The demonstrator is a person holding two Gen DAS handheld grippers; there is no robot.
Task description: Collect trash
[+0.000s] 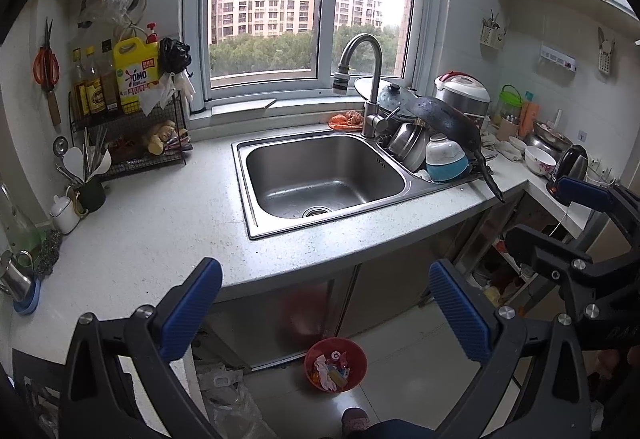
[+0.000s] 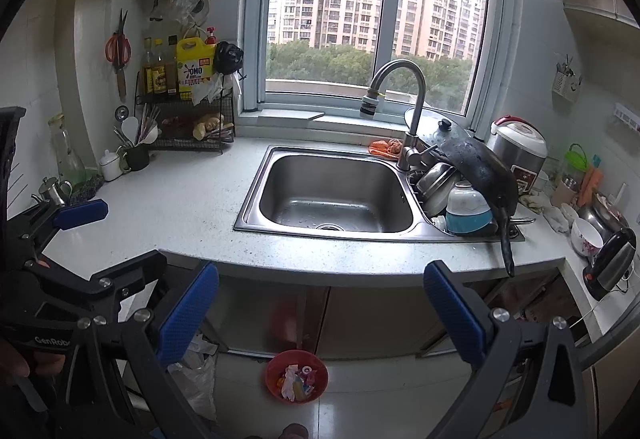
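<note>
The red bin (image 1: 336,364) is seen on the pale floor tiles just in front of the cabinet doors (image 1: 280,315) under the sink, and scraps of trash (image 1: 331,370) are piled inside it: white crumpled paper and small coloured wrappers. In the right wrist view the same bin (image 2: 297,375) is framed low between the two blue pads. Beside it, to the left and against the cabinet base, a clear plastic bag (image 2: 196,371) is slumped on the floor. Above, the steel sink (image 1: 320,179) is shown with its basin bare apart from a few water drops, and the curved tap (image 1: 370,79) is arched over its back edge. The drainer section to the right is stacked with bowls, a blue-and-white container (image 1: 446,159) and a black pan (image 1: 452,119) whose handle is poked out past the counter edge. The speckled counter (image 1: 160,223) is stretched off to the left toward a wire rack (image 1: 132,143) loaded with bottles. The left gripper (image 1: 326,313) is held spread wide, nothing caught between its pads, above the counter's front edge. The right gripper (image 2: 320,313) is likewise parted wide and nothing is gripped; it is seen from the left wrist camera at the far right, clear of the counter.
</note>
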